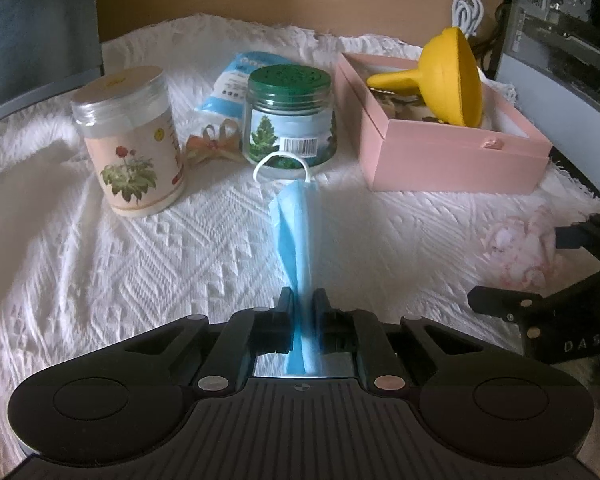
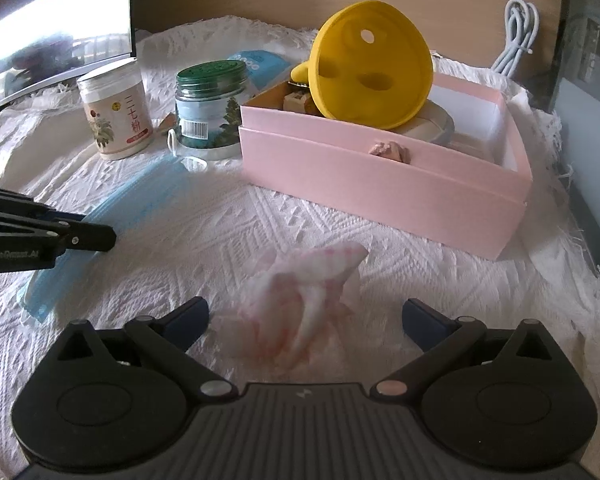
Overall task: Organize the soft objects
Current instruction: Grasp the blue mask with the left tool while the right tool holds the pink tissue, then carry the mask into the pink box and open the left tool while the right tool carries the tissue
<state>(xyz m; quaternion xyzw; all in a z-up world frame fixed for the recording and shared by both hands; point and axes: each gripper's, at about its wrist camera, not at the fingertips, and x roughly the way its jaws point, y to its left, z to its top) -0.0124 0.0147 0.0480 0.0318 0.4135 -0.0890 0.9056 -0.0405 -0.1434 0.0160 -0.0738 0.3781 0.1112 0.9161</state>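
The left gripper [image 1: 303, 300] is clamped on the near end of a blue mask [image 1: 294, 224], which lies stretched away toward twelve o'clock with its white ear loop [image 1: 281, 163] at the far end, just short of the green-lidded jar [image 1: 290, 116]. The mask looks light, limp and pleated, so it would likely droop and swing when lifted; the pinch at its gathered end seems sound, though the loop might snag the jar. The right gripper [image 2: 305, 316] has its jaws spread wide, either side of a crumpled pink-and-white cloth [image 2: 300, 300] that lies between them, unpressed. That cloth looks soft and springy; a grip on its bunched middle seems best. Both rest on a white textured cover [image 2: 228, 232], itself soft and liable to be caught up in a low pinch. A pink box [image 2: 384, 184] sits at one o'clock from the cloth, holding a yellow funnel [image 2: 372, 64]. A flower-printed tub [image 1: 130, 140] stands at ten o'clock from the mask, and a dark screen [image 2: 60, 24] stands behind.
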